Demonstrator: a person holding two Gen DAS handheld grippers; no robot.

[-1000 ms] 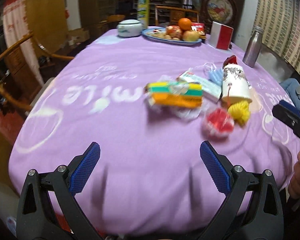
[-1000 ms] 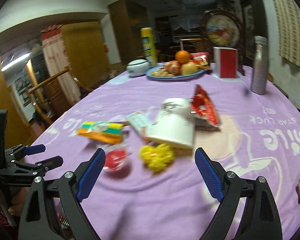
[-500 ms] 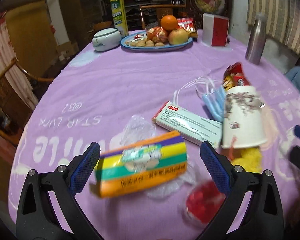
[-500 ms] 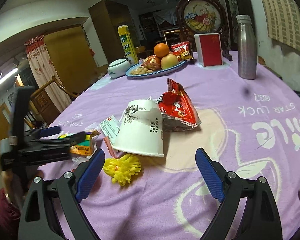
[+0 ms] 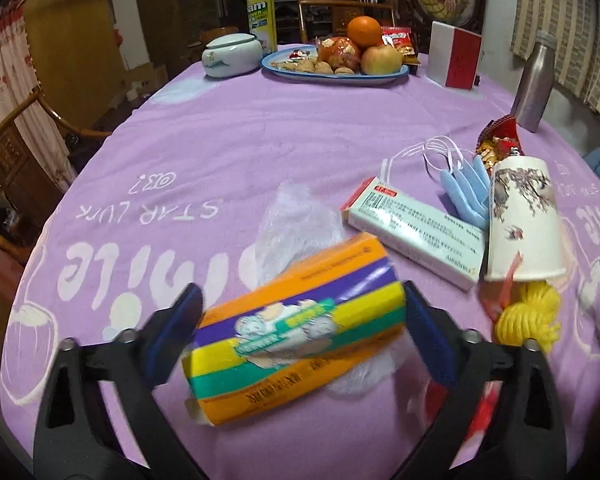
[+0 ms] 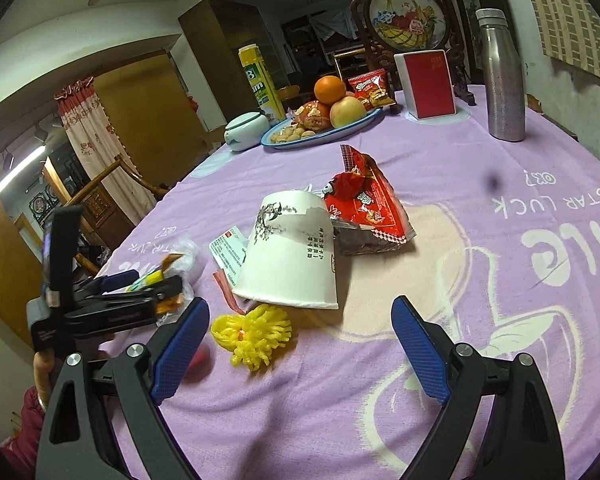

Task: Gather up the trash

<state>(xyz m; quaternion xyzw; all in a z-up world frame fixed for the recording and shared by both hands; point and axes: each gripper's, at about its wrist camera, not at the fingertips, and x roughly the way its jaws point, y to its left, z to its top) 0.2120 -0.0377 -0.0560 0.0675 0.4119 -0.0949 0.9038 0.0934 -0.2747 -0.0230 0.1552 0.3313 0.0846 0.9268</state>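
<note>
Left hand-held gripper (image 5: 302,334) closing around striped orange, purple and yellow box (image 5: 296,332), pads flanking both ends, contact not certain. Box lying on crumpled clear plastic (image 5: 296,220) atop purple-clothed bench (image 5: 228,140). Right hand-held gripper (image 6: 300,344) spread wide over bare cloth, clamped on nothing. Tipped paper cup (image 6: 292,256) just ahead, yellow frilly scrap (image 6: 252,330) at its rim, red snack wrapper (image 6: 364,204) touching behind. White carton (image 5: 416,232) and blue mask (image 5: 464,192) beside cup.
</note>
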